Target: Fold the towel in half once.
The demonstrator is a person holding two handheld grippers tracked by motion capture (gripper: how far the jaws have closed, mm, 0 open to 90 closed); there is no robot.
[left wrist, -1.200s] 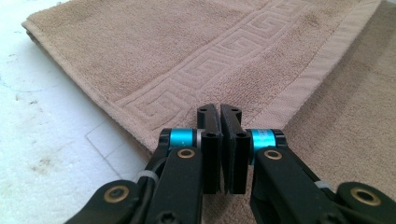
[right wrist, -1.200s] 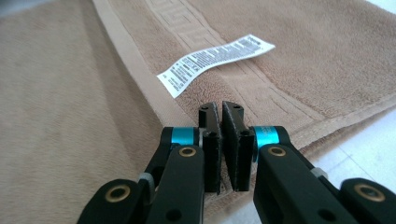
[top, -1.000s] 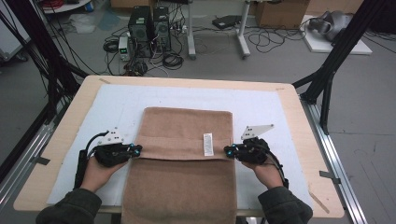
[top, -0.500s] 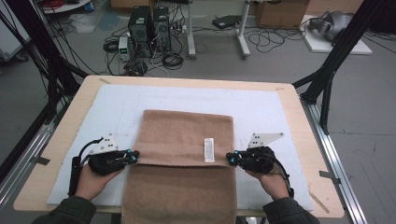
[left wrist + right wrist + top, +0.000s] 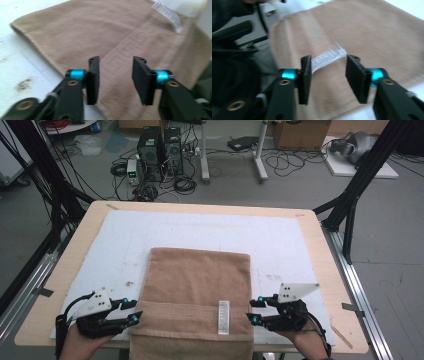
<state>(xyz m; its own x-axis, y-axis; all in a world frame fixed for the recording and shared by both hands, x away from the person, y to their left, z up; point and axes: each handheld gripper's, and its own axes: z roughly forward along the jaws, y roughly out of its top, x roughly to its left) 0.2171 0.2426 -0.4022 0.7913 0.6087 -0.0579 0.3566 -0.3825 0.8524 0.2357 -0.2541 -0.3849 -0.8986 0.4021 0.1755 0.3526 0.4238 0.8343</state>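
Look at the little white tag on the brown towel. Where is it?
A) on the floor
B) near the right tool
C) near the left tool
B: the white tag lies on the brown towel close beside the right tool.

We drew left gripper (image 5: 131,312) and right gripper (image 5: 255,310) back toward near table edge; jaws just opened, releasing towel (image 5: 197,285). Its folded near edge now lies closer to us.

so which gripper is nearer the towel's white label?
The right gripper, beside the towel's right edge. The label lies on that side of the folded band; the left gripper sits across at the opposite edge.
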